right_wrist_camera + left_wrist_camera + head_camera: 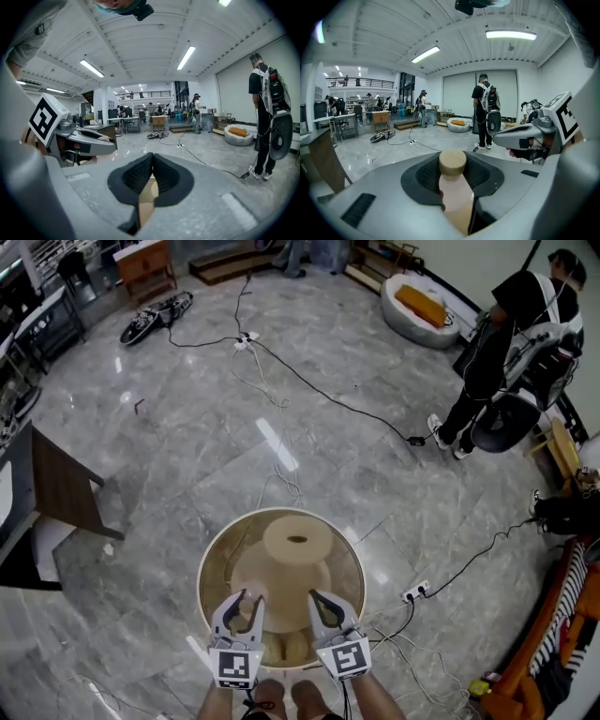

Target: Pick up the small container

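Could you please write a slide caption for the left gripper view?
The left gripper holds the small container, capped with a round tan lid, between its jaws.

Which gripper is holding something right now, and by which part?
The left gripper holds the small container by its pale body, just below the wooden cap. The right gripper has its jaws together, gripping nothing visible.

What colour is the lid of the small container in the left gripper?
Light tan; the lid shows best in the left gripper view.
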